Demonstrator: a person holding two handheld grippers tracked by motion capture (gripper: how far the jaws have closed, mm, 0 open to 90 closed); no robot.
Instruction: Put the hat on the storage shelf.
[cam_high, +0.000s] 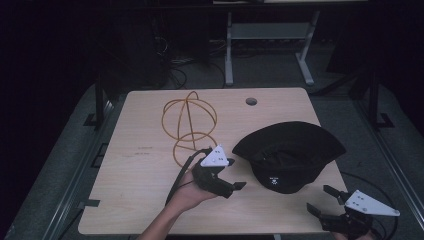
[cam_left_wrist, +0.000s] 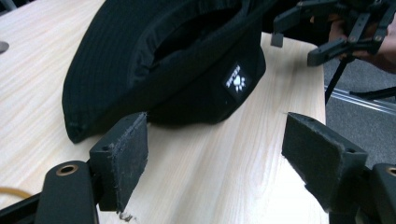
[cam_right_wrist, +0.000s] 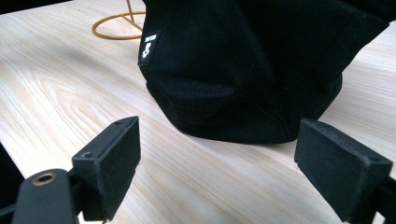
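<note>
The black fabric bucket hat with a small white logo patch (cam_high: 287, 157) lies on the pale wooden table (cam_high: 140, 200), between the two grippers and ahead of both sets of jaws. Left gripper (cam_high: 233, 174) and right gripper (cam_high: 320, 199) both stand wide, holding nothing. No grasp is made yet; the hat remains to be gripped and moved, and the orange wire-frame stand (cam_high: 189, 122) beyond the left gripper stands bare.

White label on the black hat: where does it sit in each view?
High view: label low on the hat, near the table's front edge.
Left gripper view: label right of centre, above the open jaws.
Right gripper view: label upper left on the hat.
Shared landmark: orange wire stand.
</note>
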